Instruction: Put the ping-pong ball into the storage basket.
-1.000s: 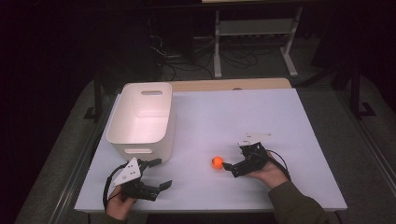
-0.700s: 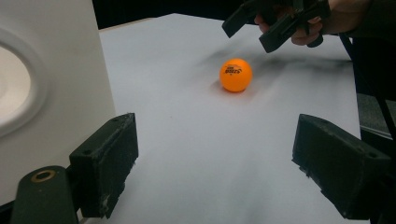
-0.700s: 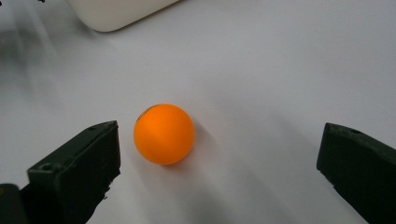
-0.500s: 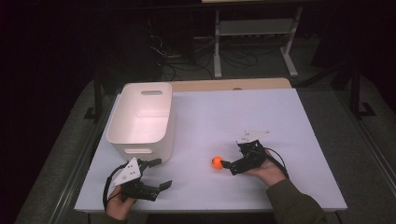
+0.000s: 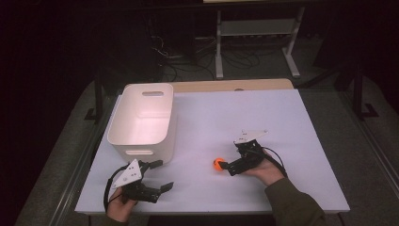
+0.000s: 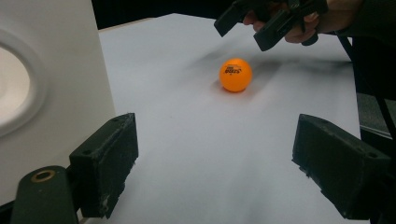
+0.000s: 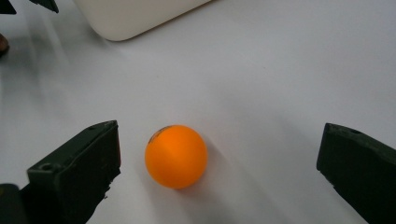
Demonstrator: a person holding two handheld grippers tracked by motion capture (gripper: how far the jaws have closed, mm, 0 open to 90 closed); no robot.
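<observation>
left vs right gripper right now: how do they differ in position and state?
The right gripper sits by the orange ball, which lies between its spread jaws on the table, untouched; the left gripper has nothing between its jaws. The left gripper is near the table's front edge beside the white bin; the right gripper is nearer the table's middle. Both are open, each held in a hand.
</observation>
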